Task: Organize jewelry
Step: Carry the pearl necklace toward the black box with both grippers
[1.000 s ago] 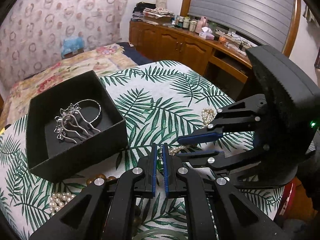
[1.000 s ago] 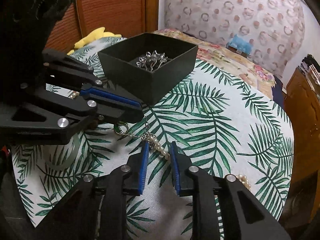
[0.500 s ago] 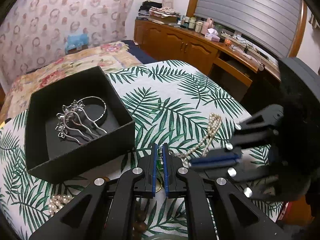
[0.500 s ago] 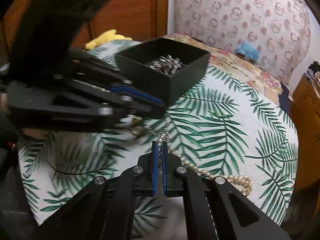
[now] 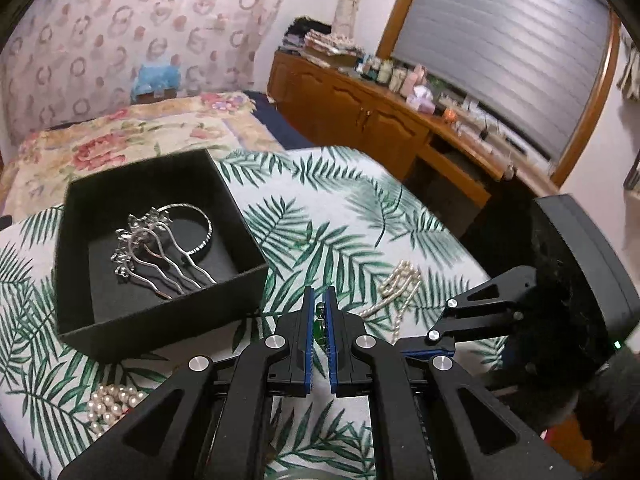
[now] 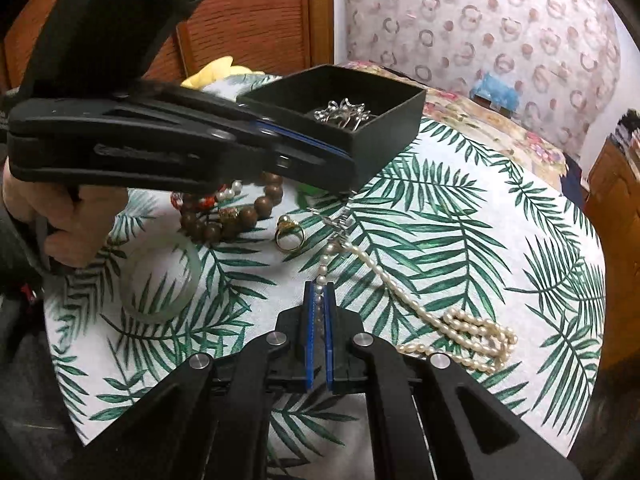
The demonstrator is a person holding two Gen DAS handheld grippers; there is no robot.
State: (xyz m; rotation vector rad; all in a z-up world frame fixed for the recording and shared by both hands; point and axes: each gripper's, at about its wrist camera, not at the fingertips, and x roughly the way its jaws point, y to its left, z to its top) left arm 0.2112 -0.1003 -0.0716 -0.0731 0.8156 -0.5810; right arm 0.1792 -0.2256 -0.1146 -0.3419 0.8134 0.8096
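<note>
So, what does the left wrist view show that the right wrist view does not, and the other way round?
Only the left wrist view shows the wooden dresser, the window blind and a green bead between the left tongs.

Only the right wrist view shows the gold ring, the wooden bead bracelet, the pale bangle and the right tongs shut on the pearl necklace.

Both show the black box holding the silver hair comb, the necklace and the palm-leaf cloth.

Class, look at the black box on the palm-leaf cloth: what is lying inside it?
Inside the black box lie a silver hair comb and a thin silver bangle, the comb on top of the bangle. The near wall hides part of the floor, so more may lie there.
</note>
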